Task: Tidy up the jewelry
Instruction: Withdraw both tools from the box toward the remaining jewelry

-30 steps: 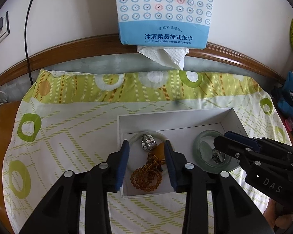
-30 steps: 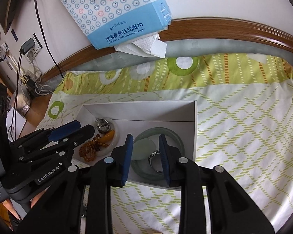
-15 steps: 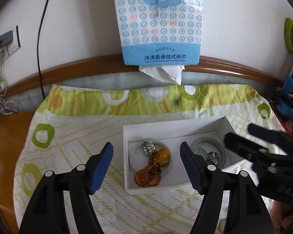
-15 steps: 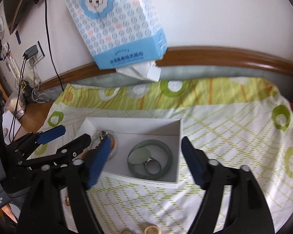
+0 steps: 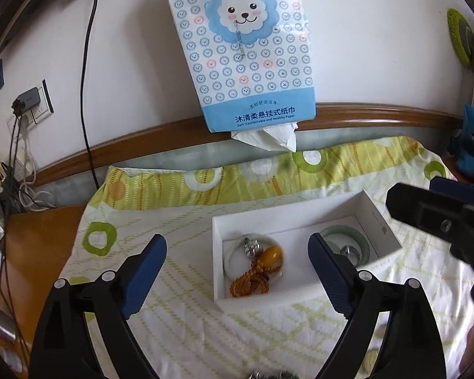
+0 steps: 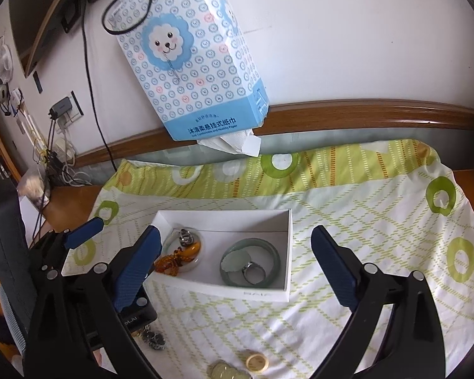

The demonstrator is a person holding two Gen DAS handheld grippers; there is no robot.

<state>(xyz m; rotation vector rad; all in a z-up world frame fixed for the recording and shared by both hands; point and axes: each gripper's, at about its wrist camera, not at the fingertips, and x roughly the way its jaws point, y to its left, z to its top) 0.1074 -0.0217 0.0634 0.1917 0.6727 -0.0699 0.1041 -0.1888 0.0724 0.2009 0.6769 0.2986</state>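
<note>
A green-and-white patterned cotton cloth covers most of the brown wooden tabletop, its yellow-striped edge lying along the wall side. On the white wall above it hangs a blue-and-white paper tissue pack printed with a cartoon lion, one white tissue drooping from its bottom.

Near the middle of the cloth sits an open, shallow white cardboard box, and the jewelry is inside it. The left gripper and the right gripper both hover above the box with their blue-padded jaws spread wide; both pairs have just been opening, and nothing is between either pair, nor do the pads touch anything.

In the right half of the box lies a pale green jade bangle, flat on the floor of the box. Inside its ring rest a flat pale green jade pendant and a silver finger ring, touching each other. In the left half lies a white jade bangle, with a string of amber-brown beads, an orange-yellow oval stone and a small silver ornament piled on it.

On the cloth near the camera side lie a gold band ring, a pale round piece just beside it, and a dark metallic cluster, too small to identify.
</note>
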